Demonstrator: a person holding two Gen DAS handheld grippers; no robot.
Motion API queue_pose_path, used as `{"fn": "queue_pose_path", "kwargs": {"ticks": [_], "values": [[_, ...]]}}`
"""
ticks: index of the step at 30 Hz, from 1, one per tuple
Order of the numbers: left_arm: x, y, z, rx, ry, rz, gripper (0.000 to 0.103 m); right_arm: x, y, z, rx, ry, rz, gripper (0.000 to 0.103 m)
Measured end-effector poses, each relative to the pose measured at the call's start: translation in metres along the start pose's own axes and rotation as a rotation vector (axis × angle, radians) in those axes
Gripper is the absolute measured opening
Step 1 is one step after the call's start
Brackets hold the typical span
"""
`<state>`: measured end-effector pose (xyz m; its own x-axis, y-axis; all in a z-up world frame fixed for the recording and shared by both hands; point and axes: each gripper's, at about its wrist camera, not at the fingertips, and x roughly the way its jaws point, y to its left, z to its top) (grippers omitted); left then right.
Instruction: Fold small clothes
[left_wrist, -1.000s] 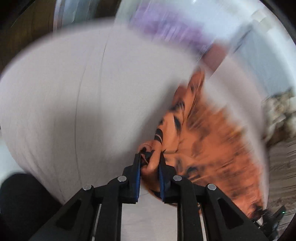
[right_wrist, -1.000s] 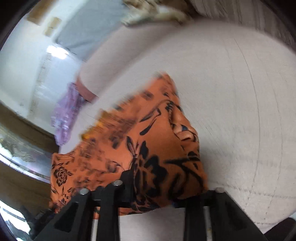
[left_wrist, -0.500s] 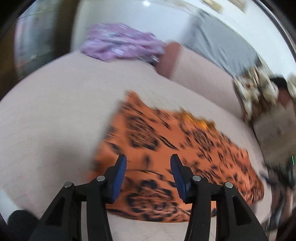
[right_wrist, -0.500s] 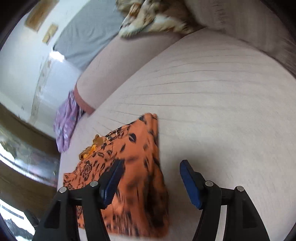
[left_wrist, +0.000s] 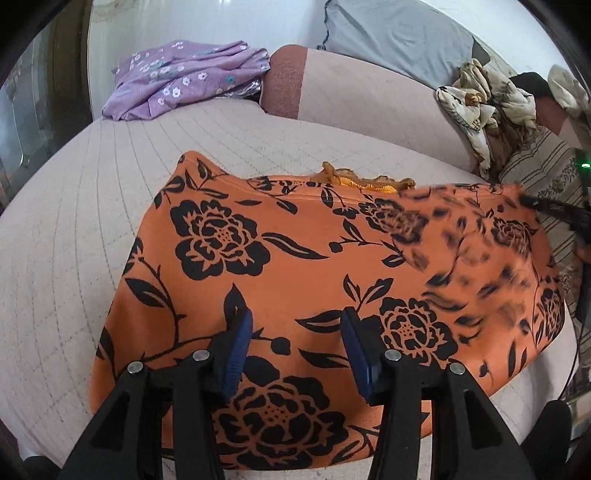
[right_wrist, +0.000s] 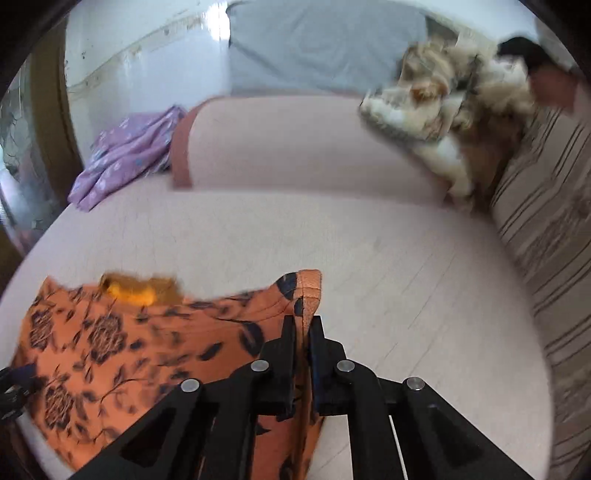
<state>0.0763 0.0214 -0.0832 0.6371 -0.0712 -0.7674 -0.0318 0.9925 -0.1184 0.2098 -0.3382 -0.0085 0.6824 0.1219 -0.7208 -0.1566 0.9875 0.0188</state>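
**A:** Where is the garment you are folding?

**B:** The orange cloth with black flower print (left_wrist: 295, 258) lies spread on the pale pink quilted mattress (left_wrist: 74, 221), filling the middle of your left wrist view. A strip of yellow-orange lace trim (left_wrist: 354, 179) shows at its far edge.

**A:** What are your left jaws doing?

**B:** Your left gripper (left_wrist: 295, 332) hovers over the near part of the cloth with its blue-padded fingers (left_wrist: 240, 332) parted about halfway. Nothing is between them; whether the tips touch the fabric beneath, I cannot tell.

**A:** And your right?

**B:** Your right gripper (right_wrist: 303, 332) has its black fingers pressed together on the hemmed corner of the orange cloth (right_wrist: 147, 332). That corner stands up above the fingertips, lifted off the mattress (right_wrist: 388, 258), while the rest trails down to the left.

**A:** Anything else nearby?

**B:** A crumpled purple floral garment (left_wrist: 184, 79) lies at the far left of the mattress, well apart from the orange cloth.
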Motion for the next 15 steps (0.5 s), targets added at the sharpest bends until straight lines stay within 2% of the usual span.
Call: {"fn": "queue_pose_path", "kwargs": {"ticks": [2,4,5,7,8,9,11,13,14,15], "values": [[0.003,-0.002,0.001,0.000,0.005,0.008,0.055,0.036,-0.010,-0.009,0.050,0.070,-0.007,0.007],[0.005,-0.004,0.002,0.008,0.017,0.006,0.060,0.076,-0.019,-0.027,0.099,0.208,-0.003,0.010],[0.008,-0.005,0.003,0.020,0.033,0.001,0.066,0.092,-0.026,-0.038,0.158,0.287,0.028,0.013],[0.015,-0.006,0.003,0.053,0.065,0.016,0.069,0.075,-0.035,-0.040,0.220,0.206,0.022,0.030],[0.018,-0.006,0.003,0.066,0.070,0.041,0.069,0.062,-0.039,-0.038,0.256,0.184,0.010,0.044],[0.019,-0.007,0.004,0.068,0.077,0.048,0.069,0.049,-0.042,-0.037,0.269,0.160,0.004,0.062],[0.017,-0.006,0.009,0.047,0.086,0.048,0.069,0.014,-0.040,-0.030,0.282,0.082,0.001,0.064],[0.008,-0.005,0.013,0.009,0.072,0.024,0.069,-0.024,-0.029,-0.023,0.297,0.015,0.124,0.065],[0.001,-0.005,0.015,-0.003,0.053,0.014,0.069,-0.043,-0.019,-0.023,0.306,-0.009,0.215,0.068],[-0.008,-0.005,0.016,-0.008,0.020,0.006,0.069,-0.055,-0.013,-0.027,0.318,-0.020,0.284,0.073]]}}
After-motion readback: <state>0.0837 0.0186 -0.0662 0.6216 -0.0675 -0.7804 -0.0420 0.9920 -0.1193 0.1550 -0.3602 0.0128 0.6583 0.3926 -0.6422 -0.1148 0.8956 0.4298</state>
